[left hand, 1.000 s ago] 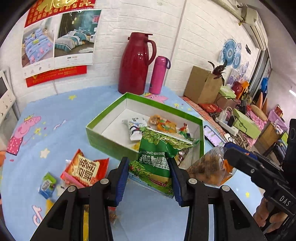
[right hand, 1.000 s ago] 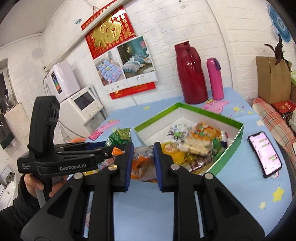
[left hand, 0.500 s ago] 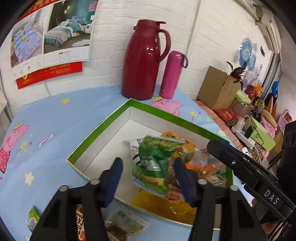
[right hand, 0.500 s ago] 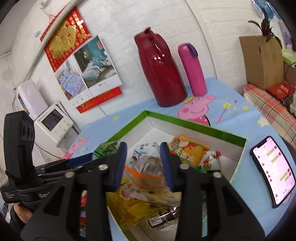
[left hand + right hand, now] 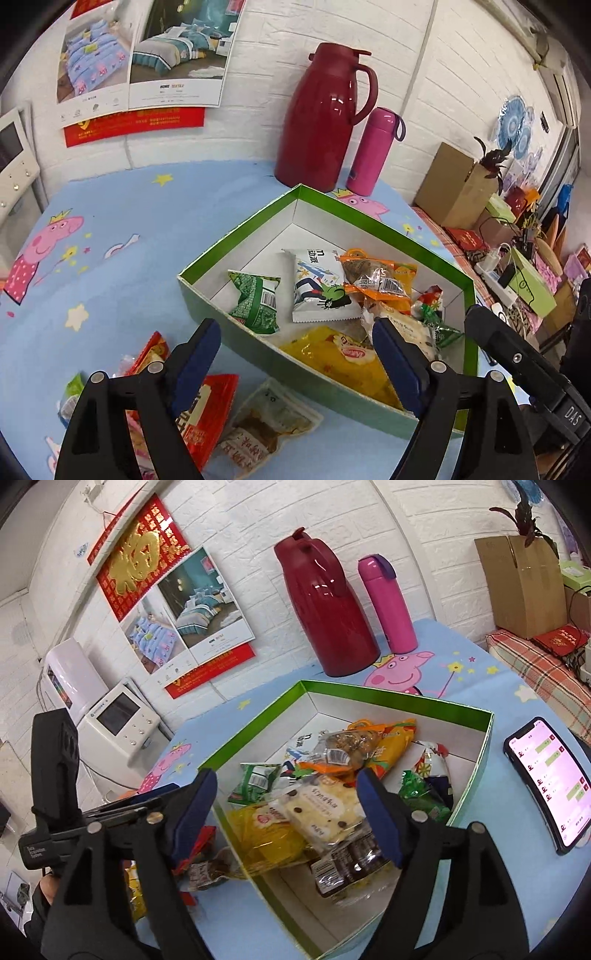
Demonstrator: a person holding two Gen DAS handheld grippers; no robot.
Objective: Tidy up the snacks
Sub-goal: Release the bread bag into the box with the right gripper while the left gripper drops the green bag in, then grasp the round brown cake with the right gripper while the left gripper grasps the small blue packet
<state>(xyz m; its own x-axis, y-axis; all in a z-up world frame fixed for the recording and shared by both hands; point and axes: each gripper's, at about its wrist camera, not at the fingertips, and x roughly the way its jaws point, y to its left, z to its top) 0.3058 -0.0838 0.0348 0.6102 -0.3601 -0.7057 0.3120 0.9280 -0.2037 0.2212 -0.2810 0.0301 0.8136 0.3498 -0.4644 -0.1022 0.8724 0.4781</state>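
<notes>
A: Hovering over the green box [image 5: 236, 236], we had both sets of fingers spread wide and holding nothing. The left gripper [image 5: 295, 354] hung above the box's near wall, and the right gripper [image 5: 286, 805] sat over the pile inside.

B: So which step did we judge it to be?

A: Between packets, we thought. The green packet [image 5: 255, 301] lay inside the box near its left wall, beside the white packet [image 5: 319, 288], with an orange packet [image 5: 380, 275] overlapping it and a yellow bag [image 5: 340, 356] along the near wall. From the right wrist view we also made out a pale cake bar [image 5: 325, 812] on top of the heap and a clear pack of dark sweets [image 5: 351, 860] below it.

B: And what was left outside?

A: At least a red packet [image 5: 207, 413] and a clear brownish packet [image 5: 266, 424] on the tabletop [image 5: 129, 280], just beside the box and under the left gripper. More wrappers lay further left, too hidden to name.

B: Then the next move?

A: We reckoned the left gripper needed to drop down to those loose packets, straddle one with its fingers spread and close on a flat edge. Crinkly film could slip, so a grip well into the packet seemed wiser.
</notes>
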